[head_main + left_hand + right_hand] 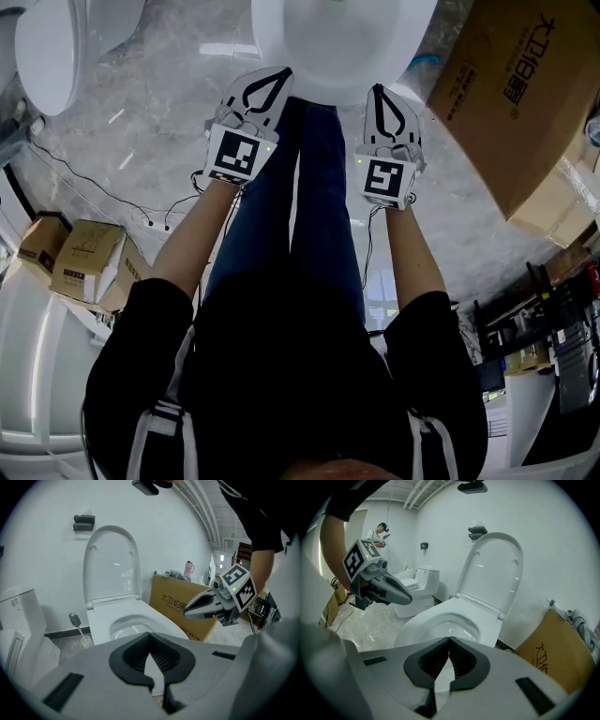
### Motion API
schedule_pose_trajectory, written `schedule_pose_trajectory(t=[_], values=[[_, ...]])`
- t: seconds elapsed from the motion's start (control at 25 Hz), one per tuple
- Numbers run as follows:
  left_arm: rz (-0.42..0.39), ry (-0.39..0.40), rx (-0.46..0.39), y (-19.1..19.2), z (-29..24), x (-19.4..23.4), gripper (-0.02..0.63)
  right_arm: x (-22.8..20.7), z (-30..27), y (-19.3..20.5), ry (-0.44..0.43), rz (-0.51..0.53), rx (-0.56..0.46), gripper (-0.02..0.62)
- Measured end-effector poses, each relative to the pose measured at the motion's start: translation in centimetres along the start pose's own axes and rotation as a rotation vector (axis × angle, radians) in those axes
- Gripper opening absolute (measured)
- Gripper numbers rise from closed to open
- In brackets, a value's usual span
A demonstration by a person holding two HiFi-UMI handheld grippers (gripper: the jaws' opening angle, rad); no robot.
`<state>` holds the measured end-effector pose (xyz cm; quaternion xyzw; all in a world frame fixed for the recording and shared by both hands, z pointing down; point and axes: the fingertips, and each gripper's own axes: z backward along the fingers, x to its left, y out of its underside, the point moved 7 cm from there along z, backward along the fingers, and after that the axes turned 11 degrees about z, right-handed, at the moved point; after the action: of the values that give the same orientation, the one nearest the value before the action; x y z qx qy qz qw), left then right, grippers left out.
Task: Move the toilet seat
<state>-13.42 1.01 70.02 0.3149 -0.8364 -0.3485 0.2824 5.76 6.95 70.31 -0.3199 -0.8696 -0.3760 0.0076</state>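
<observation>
The toilet seat (414,624) seems to lie flat on the bowl of the white toilet (339,39), right in front of both grippers and touched by neither, though it is hard to tell the ring from the rim. Nearest the camera, the person's legs in blue jeans (314,202) stand on the grey marbled floor (155,141), with a bare forearm reaching forward on each side. The left gripper (279,73) has its jaws pressed together at the tips and nothing between them. The right gripper (377,91) is closed the same way and holds nothing. Both point down toward the front edge of the bowl, side by side and apart from each other. Behind the bowl the lid (111,562) stands upright against the white wall. A large cardboard box (511,98) leans just beside the toilet on the person's right. On the other side a toilet brush (77,627) stands on the floor by the wall. Further left sit a second toilet (417,585) and some small cardboard boxes (84,258). A dark shelf (84,522) hangs on the wall above the lid, and another person (379,532) stands far back.
</observation>
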Motion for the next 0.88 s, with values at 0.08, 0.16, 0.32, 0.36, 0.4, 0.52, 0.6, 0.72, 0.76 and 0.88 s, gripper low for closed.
schedule_pose_trajectory(t=[0.08,0.16,0.32,0.36,0.4,0.52,0.6,0.72,0.76,0.88], values=[[0.004,0.007,0.018,0.7,-0.4,0.0,0.008,0.2,-0.4,0.7,-0.007,0.022,-0.010,0.023],[0.006,0.015,0.035,1.3,-0.9,-0.1,0.008,0.3,-0.8,1.1,-0.013,0.041,-0.010,0.023],[0.013,0.020,0.076,2.9,-1.3,-0.1,0.008,0.7,-1.4,2.3,-0.025,0.050,0.006,0.023],[0.012,0.020,0.088,3.3,-1.3,0.0,0.008,0.9,-1.5,2.5,-0.029,0.052,0.010,0.023],[0.012,0.020,0.100,3.6,-1.4,0.0,0.008,1.0,-1.5,2.6,-0.034,0.055,0.015,0.023],[0.001,0.025,0.129,4.4,-1.6,0.1,0.008,1.4,-1.7,3.0,-0.051,0.061,0.031,0.023],[-0.015,0.032,0.149,4.9,-1.9,0.1,0.008,1.6,-2.0,3.4,-0.061,0.061,0.044,0.023],[-0.024,0.045,0.177,5.8,-2.2,0.2,0.008,2.1,-2.2,4.0,-0.076,0.064,0.065,0.023],[-0.025,0.048,0.186,6.1,-2.3,0.3,0.008,2.3,-2.3,4.3,-0.082,0.065,0.073,0.023],[-0.027,0.058,0.211,7.0,-2.4,0.3,0.008,2.7,-2.4,5.1,-0.098,0.064,0.099,0.023]])
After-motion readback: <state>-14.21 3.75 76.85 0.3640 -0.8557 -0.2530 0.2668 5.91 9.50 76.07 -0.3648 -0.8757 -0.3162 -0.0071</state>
